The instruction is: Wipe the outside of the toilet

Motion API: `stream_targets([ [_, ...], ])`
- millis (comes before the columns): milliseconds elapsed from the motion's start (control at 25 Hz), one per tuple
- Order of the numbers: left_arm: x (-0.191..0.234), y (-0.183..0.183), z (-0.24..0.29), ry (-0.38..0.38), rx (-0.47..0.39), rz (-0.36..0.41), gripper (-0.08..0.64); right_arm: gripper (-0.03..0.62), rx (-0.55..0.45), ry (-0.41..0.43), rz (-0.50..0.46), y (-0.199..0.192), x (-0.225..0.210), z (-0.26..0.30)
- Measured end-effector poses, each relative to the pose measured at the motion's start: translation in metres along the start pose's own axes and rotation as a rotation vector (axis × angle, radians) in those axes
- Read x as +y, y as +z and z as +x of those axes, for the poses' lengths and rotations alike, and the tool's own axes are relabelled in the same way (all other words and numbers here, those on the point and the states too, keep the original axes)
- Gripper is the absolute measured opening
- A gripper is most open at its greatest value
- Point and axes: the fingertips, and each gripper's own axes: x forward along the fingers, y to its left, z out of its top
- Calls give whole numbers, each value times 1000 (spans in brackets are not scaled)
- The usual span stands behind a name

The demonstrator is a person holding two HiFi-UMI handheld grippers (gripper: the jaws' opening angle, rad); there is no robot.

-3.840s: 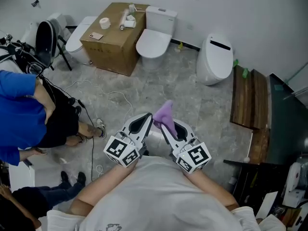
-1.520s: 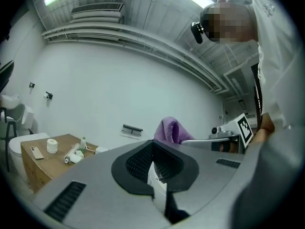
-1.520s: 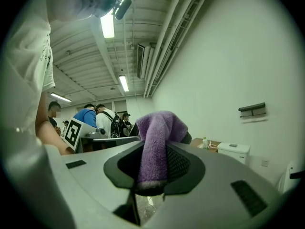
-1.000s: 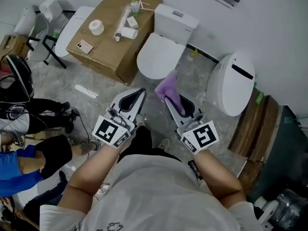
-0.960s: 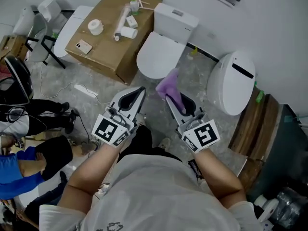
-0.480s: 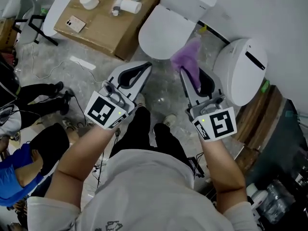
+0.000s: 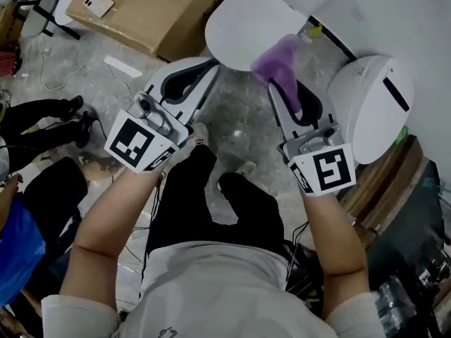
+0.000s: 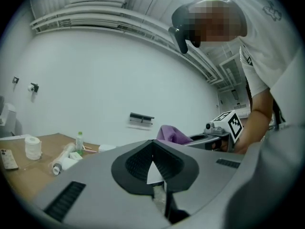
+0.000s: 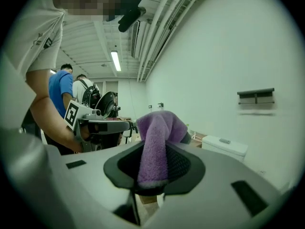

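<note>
Right gripper [image 7: 276, 94] is clamping the purple cloth [image 7: 277, 56], which is bunching out past the jaw tips. Left gripper [image 7: 209, 67] is holding its jaws together on nothing. Toilet [image 7: 243, 20] is sitting at 12 o'clock, near both grippers; contact with the cloth cannot be told.

grey marbled floor [image 7: 239, 122], cardboard box [image 7: 141, 28] standing on it top left, phone [image 7: 94, 3] lying on the box; white toilet [image 7: 246, 23] just beside the box, rounder second toilet [image 7: 373, 104] further right; white power strip [image 7: 123, 66] and loose cable [image 7: 49, 76] on the floor, wooden boards [image 7: 384, 189] at the right edge
</note>
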Motion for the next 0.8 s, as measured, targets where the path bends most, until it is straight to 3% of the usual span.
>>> stream_targets([
  [360, 18, -169, 0, -60, -3, -20, 6, 97, 14, 47, 34, -189, 7, 41],
  [560, 39, -278, 12, -184, 4, 52, 6, 97, 33, 66, -5, -317, 7, 83],
  [680, 49, -354, 8, -286, 62, 128, 6, 97, 54, 88, -8, -400, 21, 111],
  [800, 62, -412, 3, -313, 73, 147, 6, 97, 74, 120, -24, -464, 30, 135],
])
